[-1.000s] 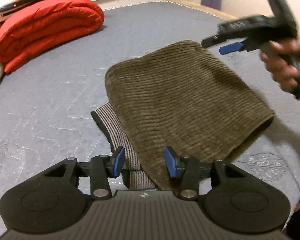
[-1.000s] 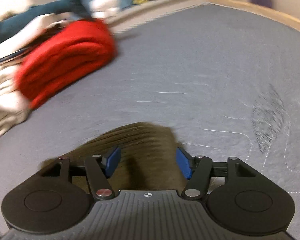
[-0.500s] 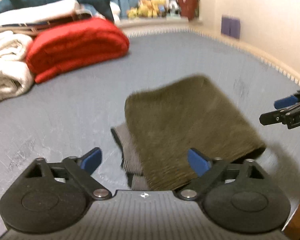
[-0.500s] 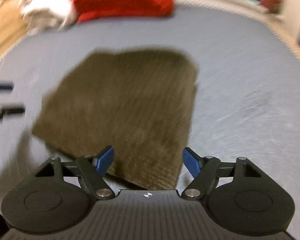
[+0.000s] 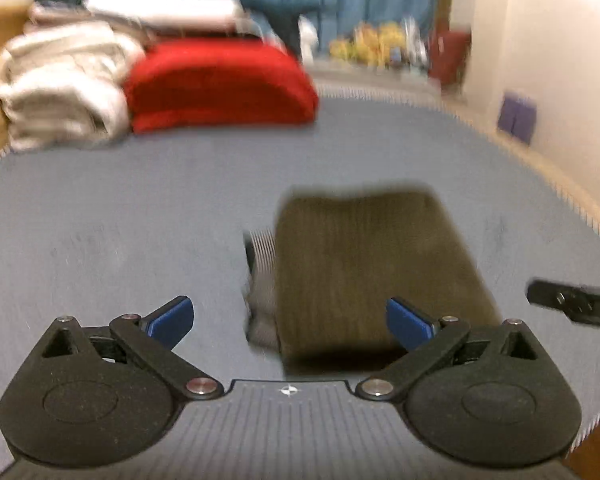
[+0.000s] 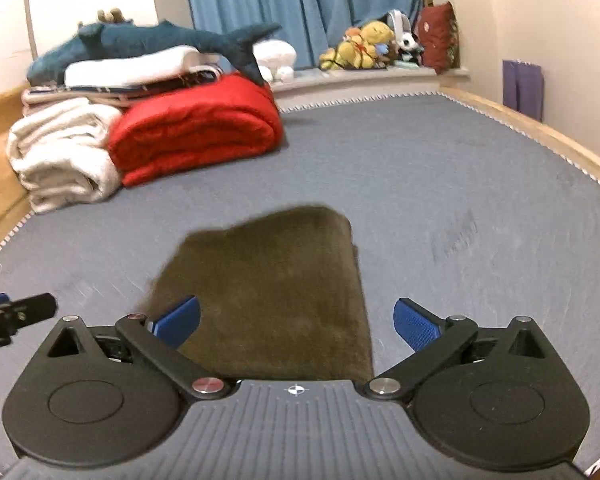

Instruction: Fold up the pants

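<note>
The pants (image 6: pixel 276 292) lie folded in a compact olive bundle on the grey mattress (image 6: pixel 420 168), well apart from its far edge, with a striped inner part showing at one side. The left gripper (image 5: pixel 290 316) and right gripper (image 6: pixel 296 318) have just been opening; their jaws stand spread with nothing pinched between them. The folding looks finished.

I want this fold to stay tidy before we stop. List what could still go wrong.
1. The striped waistband sticks out past the left edge of the folded pants, so the bundle may look unfinished or slip apart if moved.
2. Both the left gripper and the right gripper have just opened and hold nothing; their fingers hang close over the cloth and could snag it.
</note>
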The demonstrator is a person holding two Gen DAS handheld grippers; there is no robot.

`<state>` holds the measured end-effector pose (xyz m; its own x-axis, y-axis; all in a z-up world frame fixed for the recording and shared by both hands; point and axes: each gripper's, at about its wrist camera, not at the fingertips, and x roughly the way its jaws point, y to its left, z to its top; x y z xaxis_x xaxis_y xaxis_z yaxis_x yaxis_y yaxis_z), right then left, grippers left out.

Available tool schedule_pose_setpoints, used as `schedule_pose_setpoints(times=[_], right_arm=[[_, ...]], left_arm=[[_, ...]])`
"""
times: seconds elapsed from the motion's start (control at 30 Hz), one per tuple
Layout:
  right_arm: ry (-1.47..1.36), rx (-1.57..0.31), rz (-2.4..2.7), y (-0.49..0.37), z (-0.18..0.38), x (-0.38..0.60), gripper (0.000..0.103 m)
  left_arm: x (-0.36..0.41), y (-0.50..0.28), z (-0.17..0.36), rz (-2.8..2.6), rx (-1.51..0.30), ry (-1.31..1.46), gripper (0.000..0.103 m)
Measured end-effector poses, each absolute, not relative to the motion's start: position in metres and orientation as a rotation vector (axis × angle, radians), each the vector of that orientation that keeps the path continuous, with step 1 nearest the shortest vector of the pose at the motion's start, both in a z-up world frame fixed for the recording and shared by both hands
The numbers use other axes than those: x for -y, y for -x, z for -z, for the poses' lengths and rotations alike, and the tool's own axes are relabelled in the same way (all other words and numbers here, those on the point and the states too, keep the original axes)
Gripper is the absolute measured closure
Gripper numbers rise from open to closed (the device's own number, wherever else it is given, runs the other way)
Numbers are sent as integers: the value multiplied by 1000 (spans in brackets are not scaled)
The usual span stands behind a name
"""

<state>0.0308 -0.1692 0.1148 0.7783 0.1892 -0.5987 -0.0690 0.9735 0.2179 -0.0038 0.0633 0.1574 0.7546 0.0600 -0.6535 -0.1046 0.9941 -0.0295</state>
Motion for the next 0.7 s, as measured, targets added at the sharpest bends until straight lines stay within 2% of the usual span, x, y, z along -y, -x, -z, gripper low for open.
schedule_pose_setpoints(times=[0.1,0.23,0.7], right_arm=[[-224,-750,-121,-41,-93,167,1],[-138,-737,-120,-45,-85,155,1],[-83,-737,-136,-43,-86,153,1]], left_arm=[[-58,-6,-138,-61,-774,68,0],[-56,-19,-121,-79,-823,54,0],[-52,-27,-112,-78,-828,103,1]])
